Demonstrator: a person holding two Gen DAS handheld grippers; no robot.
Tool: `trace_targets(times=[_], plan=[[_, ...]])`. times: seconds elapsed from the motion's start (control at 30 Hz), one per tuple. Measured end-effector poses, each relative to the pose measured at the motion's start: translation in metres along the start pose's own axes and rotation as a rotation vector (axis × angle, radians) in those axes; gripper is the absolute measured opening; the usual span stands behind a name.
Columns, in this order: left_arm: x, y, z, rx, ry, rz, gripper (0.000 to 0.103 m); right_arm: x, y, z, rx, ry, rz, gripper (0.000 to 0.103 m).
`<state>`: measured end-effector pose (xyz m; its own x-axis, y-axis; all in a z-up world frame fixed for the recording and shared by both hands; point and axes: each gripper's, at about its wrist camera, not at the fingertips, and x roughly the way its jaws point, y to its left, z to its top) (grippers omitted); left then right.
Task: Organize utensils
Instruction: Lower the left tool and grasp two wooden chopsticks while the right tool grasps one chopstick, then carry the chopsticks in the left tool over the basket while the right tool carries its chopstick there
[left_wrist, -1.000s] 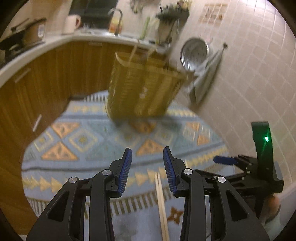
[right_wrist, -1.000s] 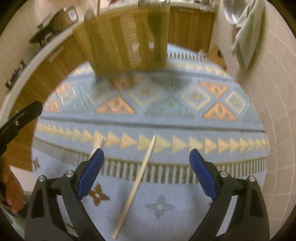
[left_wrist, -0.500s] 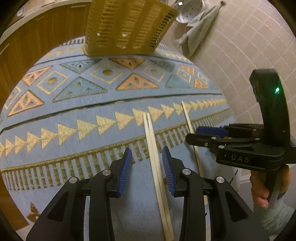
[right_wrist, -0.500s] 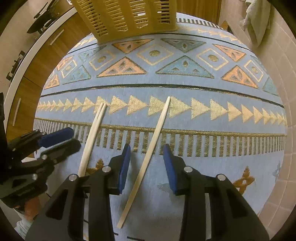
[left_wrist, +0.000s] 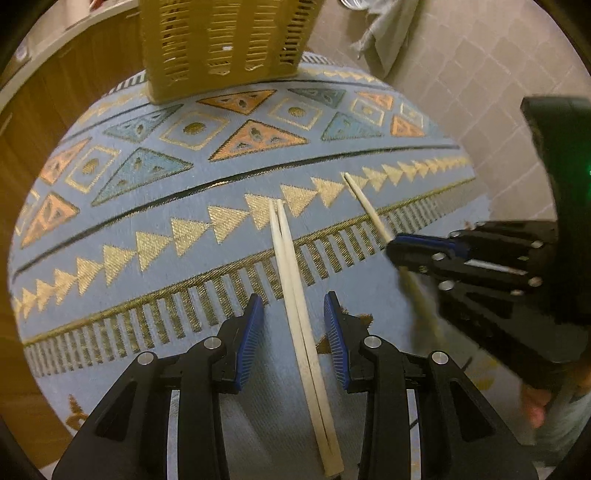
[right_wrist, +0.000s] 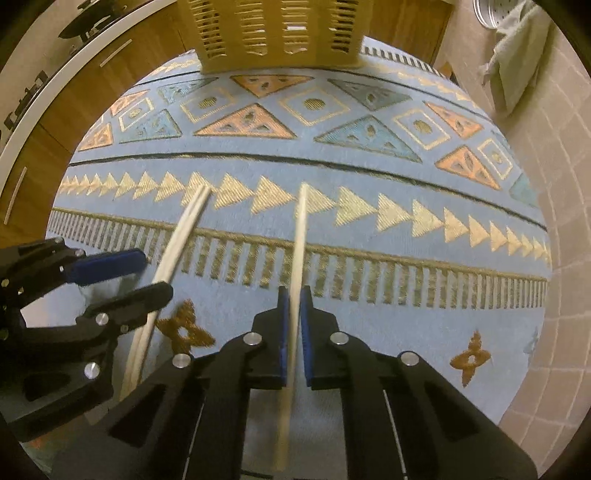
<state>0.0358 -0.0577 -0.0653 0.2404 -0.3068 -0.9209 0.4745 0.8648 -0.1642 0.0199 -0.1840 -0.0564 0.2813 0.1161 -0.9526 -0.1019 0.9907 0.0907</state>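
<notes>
A pair of pale chopsticks (left_wrist: 295, 295) lies side by side on the blue patterned cloth (left_wrist: 147, 221). My left gripper (left_wrist: 293, 306) stands open astride the pair, and its blue pads do not touch the sticks. A single chopstick (right_wrist: 301, 229) lies to the right, and my right gripper (right_wrist: 294, 295) is shut on its middle, low over the cloth. The left wrist view shows the right gripper (left_wrist: 402, 251) on that chopstick (left_wrist: 365, 206). In the right wrist view, the left gripper (right_wrist: 136, 277) straddles the pair (right_wrist: 184, 229). A yellow slotted basket (left_wrist: 221, 44) stands at the cloth's far edge.
Wooden cabinet fronts (right_wrist: 55, 110) curve along the left behind the cloth. A tiled wall (left_wrist: 480, 92) runs on the right, with a grey towel (right_wrist: 517, 55) hanging on it. A person's hand (left_wrist: 535, 406) holds the right gripper's handle.
The right gripper's jaws went from wide apart to shut on the single chopstick. The left gripper tipped downward and sank until it stood over the pair of chopsticks.
</notes>
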Motion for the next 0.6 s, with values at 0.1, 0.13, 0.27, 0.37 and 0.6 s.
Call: trace_targets(times=[0.1,0.13,0.27,0.37,0.6], plan=[[0.005,-0.015,0.004,0.087,0.050,0.062,0.042,-0.002,-0.013,-0.001,0.030,0.023,0.001,0.005],[0.006,-0.019,0.005,0.103,0.055,0.070,0.044,-0.002,-0.017,-0.002,0.037,0.037,0.004,0.005],[0.009,-0.026,0.003,0.191,0.043,0.166,0.023,-0.004,-0.022,-0.003,0.031,0.062,0.006,0.005],[0.008,-0.021,0.004,0.209,0.046,0.165,0.015,-0.002,-0.019,0.002,0.023,0.095,-0.018,0.005],[0.005,-0.007,0.013,0.193,0.086,0.068,0.017,0.007,-0.013,0.020,-0.013,0.180,-0.002,0.006]])
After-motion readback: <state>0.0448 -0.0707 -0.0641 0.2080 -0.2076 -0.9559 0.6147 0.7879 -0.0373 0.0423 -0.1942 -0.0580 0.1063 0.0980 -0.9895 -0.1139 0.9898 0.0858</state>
